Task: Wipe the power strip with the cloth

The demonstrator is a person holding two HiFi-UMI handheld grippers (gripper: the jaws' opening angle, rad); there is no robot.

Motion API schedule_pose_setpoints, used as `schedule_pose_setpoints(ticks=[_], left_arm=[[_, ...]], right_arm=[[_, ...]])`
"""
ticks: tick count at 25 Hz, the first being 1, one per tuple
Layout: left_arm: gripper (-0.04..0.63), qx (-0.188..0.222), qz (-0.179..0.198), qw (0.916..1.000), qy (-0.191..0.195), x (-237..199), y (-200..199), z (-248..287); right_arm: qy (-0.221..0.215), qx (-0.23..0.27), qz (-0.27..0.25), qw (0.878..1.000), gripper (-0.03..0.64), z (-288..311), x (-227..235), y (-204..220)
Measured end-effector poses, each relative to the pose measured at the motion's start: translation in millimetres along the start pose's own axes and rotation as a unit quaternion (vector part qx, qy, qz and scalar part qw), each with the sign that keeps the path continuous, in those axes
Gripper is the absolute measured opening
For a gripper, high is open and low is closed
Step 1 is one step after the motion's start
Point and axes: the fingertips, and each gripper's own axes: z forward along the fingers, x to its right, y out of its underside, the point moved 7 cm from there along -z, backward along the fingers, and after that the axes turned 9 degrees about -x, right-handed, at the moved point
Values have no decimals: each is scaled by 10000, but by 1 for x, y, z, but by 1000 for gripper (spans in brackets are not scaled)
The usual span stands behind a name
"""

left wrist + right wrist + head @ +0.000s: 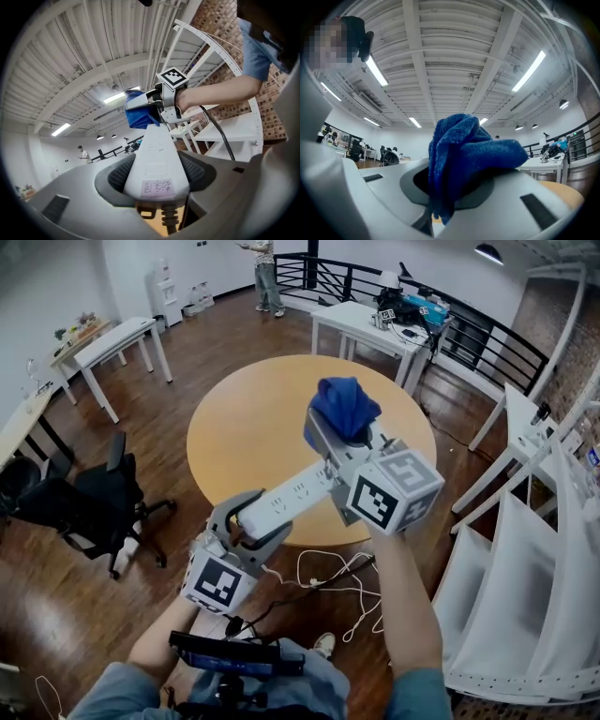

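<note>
My left tongs (246, 524) tight on the power strip (291, 498), right tongs (339, 432) tight on the blue cloth (345, 405), above the tabletop (239, 432).

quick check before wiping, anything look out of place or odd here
Nothing damaged or spilled. Only the white cord below the power strip stands out: it lies in loose, tangled loops on the floor near the person's shoe.

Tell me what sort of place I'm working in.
Likely an open-plan office or workshop loft: white desks, a black office chair, a round wooden table and a black railing behind.
</note>
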Motion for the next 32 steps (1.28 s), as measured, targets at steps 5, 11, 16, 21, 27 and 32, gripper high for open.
schedule_pose_setpoints(ticks=[5,11,16,21,27,32], left_arm=[[282,-111,-18,9999,-72,-3,3,0],[282,-167,17,9997,-162,-5,1,5],[282,-134,199,9996,-165,-4,-1,9],[282,-262,80,9994,-206,-5,-2,9],[282,-226,174,9994,-211,-4,-2,10],[282,-139,312,9992,-219,-3,-3,8]], right_arm=[[-130,25,11,9999,63,8,-18,2],[-433,7,-213,9988,63,16,-47,5],[-750,-33,-297,9967,63,22,-71,12],[-905,-58,-218,9956,63,27,-86,20],[-1022,-18,-219,9945,63,28,-96,23],[-987,-72,-216,9949,63,26,-93,25]])
